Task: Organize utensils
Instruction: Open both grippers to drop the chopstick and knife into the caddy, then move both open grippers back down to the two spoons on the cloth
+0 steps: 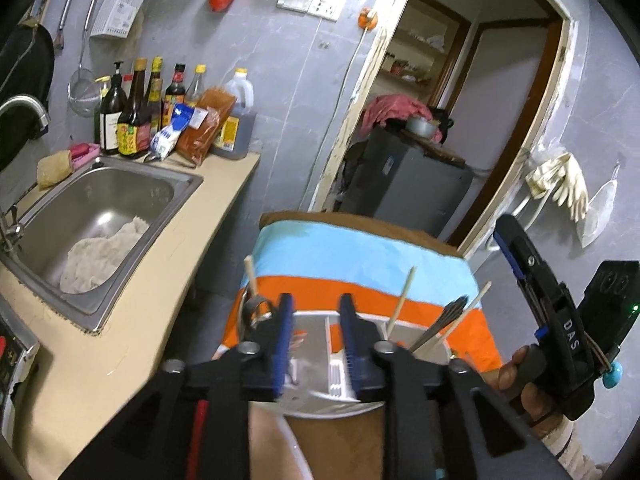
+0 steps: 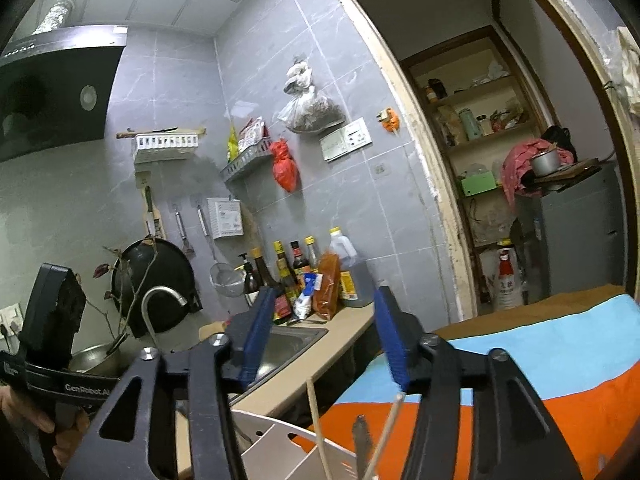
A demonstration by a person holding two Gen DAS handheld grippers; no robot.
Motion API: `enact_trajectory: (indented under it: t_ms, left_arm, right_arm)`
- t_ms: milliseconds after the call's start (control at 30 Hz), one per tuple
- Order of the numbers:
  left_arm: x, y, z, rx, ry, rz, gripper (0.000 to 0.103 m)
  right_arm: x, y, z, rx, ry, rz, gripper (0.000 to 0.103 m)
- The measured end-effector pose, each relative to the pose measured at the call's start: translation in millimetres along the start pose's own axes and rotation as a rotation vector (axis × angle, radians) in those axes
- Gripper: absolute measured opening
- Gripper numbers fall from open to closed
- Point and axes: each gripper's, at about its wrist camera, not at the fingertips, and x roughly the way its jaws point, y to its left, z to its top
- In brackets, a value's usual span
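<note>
Below your left tongs (image 1: 316,344) lies the striped cloth (image 1: 360,256), with the white utensil holder (image 1: 316,360) directly beneath their spread, empty fingers; chopsticks (image 1: 400,304) stand just right of them; your right tongs (image 2: 320,336) hover wide apart, pinching nothing, above the holder's rim

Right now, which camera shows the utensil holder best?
The left wrist view: it looks down into the utensil holder, showing its divider and chopsticks standing inside. The right wrist view catches only the holder's white rim at the bottom edge, between the claw arms.
</note>
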Motion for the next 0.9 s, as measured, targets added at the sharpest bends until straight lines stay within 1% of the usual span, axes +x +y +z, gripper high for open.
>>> enact_trajectory:
  t_ms: [67,200,233,267,300,333,367,400,467,533,600,700,800,900]
  left_arm:
    - [-2.5,-4.3,1.4,-0.004,-0.026,-0.016,0.044]
    - [-5.6,-19.9,2.9,0.01,-0.072,-0.052,0.054]
    - [-6.0,-27.0,2.9,0.02,-0.086,-0.061,0.059]
    - [-6.2,-30.7,2.9,0.025,-0.093,-0.066,0.064]
    - [-6.6,-36.1,2.7,0.031,-0.105,-0.074,0.067]
    - [-7.1,-41.9,2.2,0.035,-0.118,-0.084,0.074]
    - [-7.8,-47.3,1.7,0.037,-0.132,-0.094,0.081]
    - [-8.5,-53.6,1.2,0.037,-0.15,-0.105,0.084]
    - [-9.4,-63.8,-0.3,0.041,-0.181,-0.12,0.094]
    - [-10.1,-75.5,-1.8,0.048,-0.212,-0.117,0.101]
    - [-9.5,-91.0,-4.0,0.067,-0.246,-0.11,0.102]
    - [-6.1,-111.4,-6.7,0.102,-0.263,-0.104,0.102]
    - [-0.8,-131.3,-11.0,0.141,-0.269,-0.113,0.102]
    - [7.6,-153.7,-16.7,0.181,-0.254,-0.136,0.102]
  right_arm:
    - [-6.0,-3.9,5.8,0.003,0.003,-0.023,0.065]
    - [-23.2,-10.7,17.6,-0.001,-0.01,-0.077,0.077]
    - [-28.8,-12.3,21.3,-0.004,-0.016,-0.093,0.081]
    - [-34.9,-13.7,25.2,-0.009,-0.025,-0.108,0.084]
    - [-40.0,-14.9,29.6,-0.012,-0.034,-0.123,0.085]
    - [-46.9,-17.0,33.8,-0.015,-0.044,-0.139,0.087]
    - [-53.5,-19.2,38.6,-0.017,-0.053,-0.155,0.091]
    - [-58.4,-20.3,42.7,-0.019,-0.059,-0.166,0.094]
    - [-73.6,-25.3,52.1,-0.024,-0.077,-0.201,0.102]
    - [-86.6,-30.0,59.5,-0.033,-0.089,-0.233,0.102]
    - [-99.2,-35.1,66.6,-0.042,-0.095,-0.265,0.102]
    - [-117.0,-43.6,75.8,-0.049,-0.098,-0.314,0.102]
    - [-135.3,-54.3,81.1,-0.048,-0.102,-0.36,0.102]
    - [-150.5,-67.6,84.3,-0.039,-0.102,-0.399,0.102]
